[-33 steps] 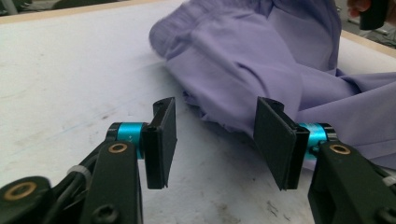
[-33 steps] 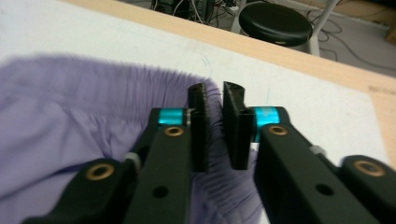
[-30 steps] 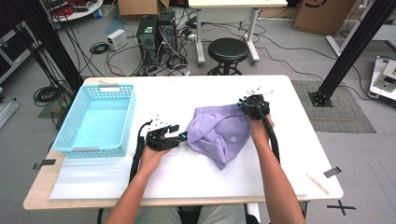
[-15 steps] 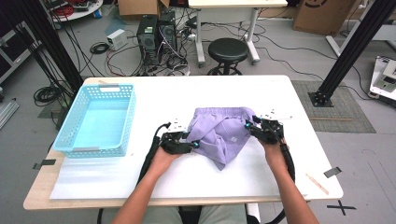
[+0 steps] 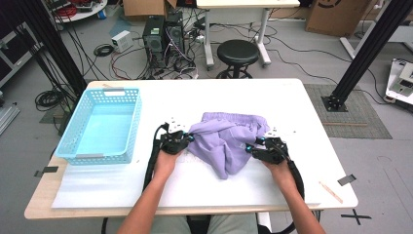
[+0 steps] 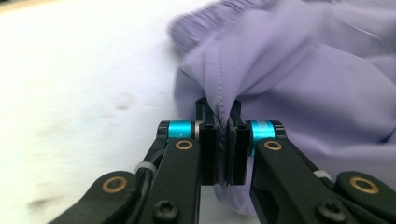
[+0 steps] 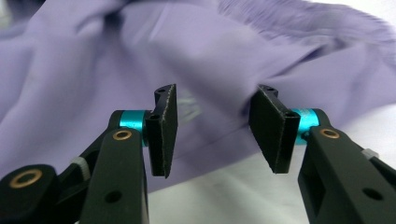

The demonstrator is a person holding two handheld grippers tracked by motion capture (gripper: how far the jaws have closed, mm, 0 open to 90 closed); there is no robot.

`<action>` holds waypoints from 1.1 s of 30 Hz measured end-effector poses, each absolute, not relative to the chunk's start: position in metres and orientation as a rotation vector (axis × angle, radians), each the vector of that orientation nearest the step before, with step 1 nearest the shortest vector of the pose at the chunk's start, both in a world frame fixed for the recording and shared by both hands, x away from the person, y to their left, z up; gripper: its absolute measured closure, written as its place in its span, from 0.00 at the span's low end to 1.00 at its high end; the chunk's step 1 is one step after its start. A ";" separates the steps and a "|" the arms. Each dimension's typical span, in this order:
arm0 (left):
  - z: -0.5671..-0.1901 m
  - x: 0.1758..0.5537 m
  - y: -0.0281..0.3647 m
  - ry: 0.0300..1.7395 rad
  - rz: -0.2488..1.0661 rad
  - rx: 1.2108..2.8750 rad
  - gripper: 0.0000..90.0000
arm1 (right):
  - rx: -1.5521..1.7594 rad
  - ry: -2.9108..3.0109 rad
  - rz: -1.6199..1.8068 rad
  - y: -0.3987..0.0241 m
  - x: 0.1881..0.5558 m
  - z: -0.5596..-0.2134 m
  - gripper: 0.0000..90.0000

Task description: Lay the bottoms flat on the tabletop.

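Left fingers: the left gripper (image 6: pixel 223 140) has just closed on a fold of the cloth (image 5: pixel 229 141); its pads pinch the fabric between them, at the cloth's left edge (image 5: pixel 187 138).
Right fingers: the right gripper (image 7: pixel 219 123) has its jaws partway apart, having just been opening; the cloth's right edge lies between and beyond the pads, which do not press it. Seen from above, it sits at the cloth's right side (image 5: pixel 251 147).
Cloth: lilac, crumpled, lying on the bench (image 5: pixel 292 102) between the two grippers; a gathered, ribbed band runs along its far edge.
Basket: light blue, slotted walls (image 5: pixel 131 126), standing on the bench well left of the cloth, just beyond the left gripper.
Basket contents: nothing lies in it; its bare floor shows.
Hands: the left hand (image 5: pixel 165 163) and the right hand (image 5: pixel 280 168) sit on the near side of the cloth, forearms coming in from the bench's near edge.
Stick: a thin pale stick (image 5: pixel 331 191) lies near the bench's near edge, right of the cloth.
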State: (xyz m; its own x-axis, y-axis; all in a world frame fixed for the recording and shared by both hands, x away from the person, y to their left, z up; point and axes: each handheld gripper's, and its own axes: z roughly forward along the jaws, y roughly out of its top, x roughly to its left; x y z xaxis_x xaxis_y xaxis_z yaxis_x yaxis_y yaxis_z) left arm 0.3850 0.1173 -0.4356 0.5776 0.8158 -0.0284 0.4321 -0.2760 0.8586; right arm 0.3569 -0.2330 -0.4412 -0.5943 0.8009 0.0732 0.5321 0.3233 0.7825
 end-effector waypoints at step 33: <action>-0.437 0.395 0.150 1.079 0.572 1.779 0.61 | 1.278 2.070 0.905 -0.267 0.400 -0.425 0.83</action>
State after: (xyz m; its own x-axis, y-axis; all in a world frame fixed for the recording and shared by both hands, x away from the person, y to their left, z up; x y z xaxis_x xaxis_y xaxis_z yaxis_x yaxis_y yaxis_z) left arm 0.3950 0.1498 -0.4371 0.5024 0.8613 -0.0766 0.4195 -0.1653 0.8926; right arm 0.4001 -0.2666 -0.4250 -0.4053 0.9092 -0.0956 0.5470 0.3250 0.7715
